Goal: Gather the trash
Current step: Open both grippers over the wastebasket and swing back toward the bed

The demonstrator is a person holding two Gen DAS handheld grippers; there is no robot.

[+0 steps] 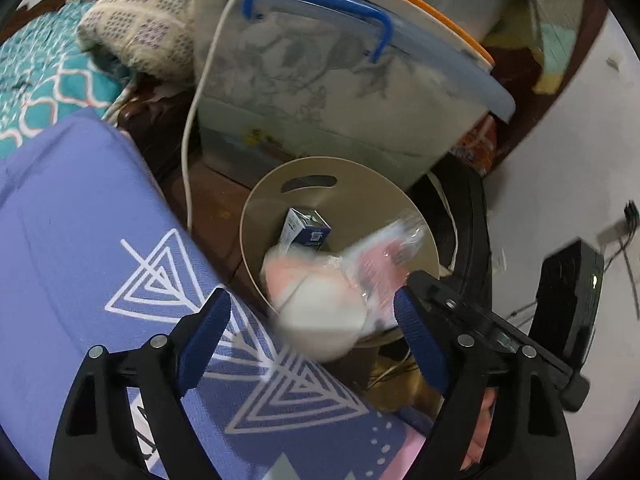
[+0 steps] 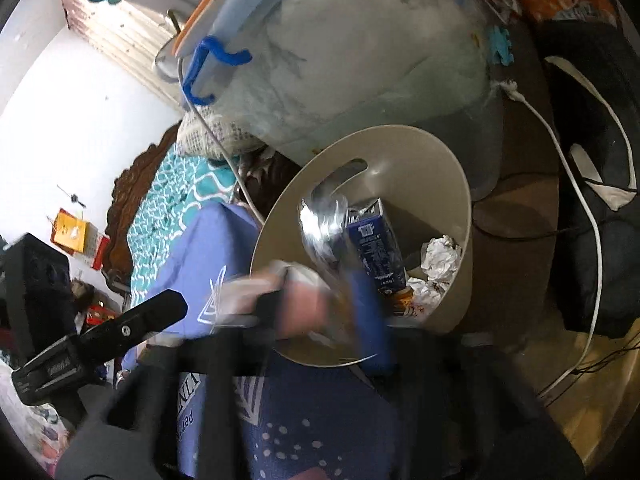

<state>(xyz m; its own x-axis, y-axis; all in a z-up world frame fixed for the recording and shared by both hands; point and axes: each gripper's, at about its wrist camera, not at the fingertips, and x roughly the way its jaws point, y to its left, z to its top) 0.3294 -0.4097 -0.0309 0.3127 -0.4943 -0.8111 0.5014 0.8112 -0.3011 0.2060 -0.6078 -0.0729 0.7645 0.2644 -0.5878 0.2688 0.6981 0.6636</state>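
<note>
A beige bin [image 1: 348, 184] stands on the floor beside the purple mat [image 1: 80, 220]. Inside it are a blue carton [image 1: 306, 228] and crumpled white paper [image 2: 440, 256]. My left gripper [image 1: 310, 336] is open above the bin's near rim. A blurred white and pink bundle [image 1: 320, 304] with clear plastic wrap [image 1: 392, 248] hangs loose between its blue pads [image 1: 204, 332]; neither pad presses on it. My right gripper [image 2: 320, 314] is heavily blurred, with its fingers apart over the bin [image 2: 420, 152]. A blurred shiny wrapper [image 2: 324, 216] is above them, beside the carton [image 2: 376, 240].
A large clear storage box [image 1: 320, 80] with a blue handle [image 1: 320, 4] leans behind the bin. A white cable [image 1: 192, 120] runs past it. A teal patterned bedspread [image 1: 36, 76] lies to the left. Black bags [image 2: 592, 160] stand to the right of the bin.
</note>
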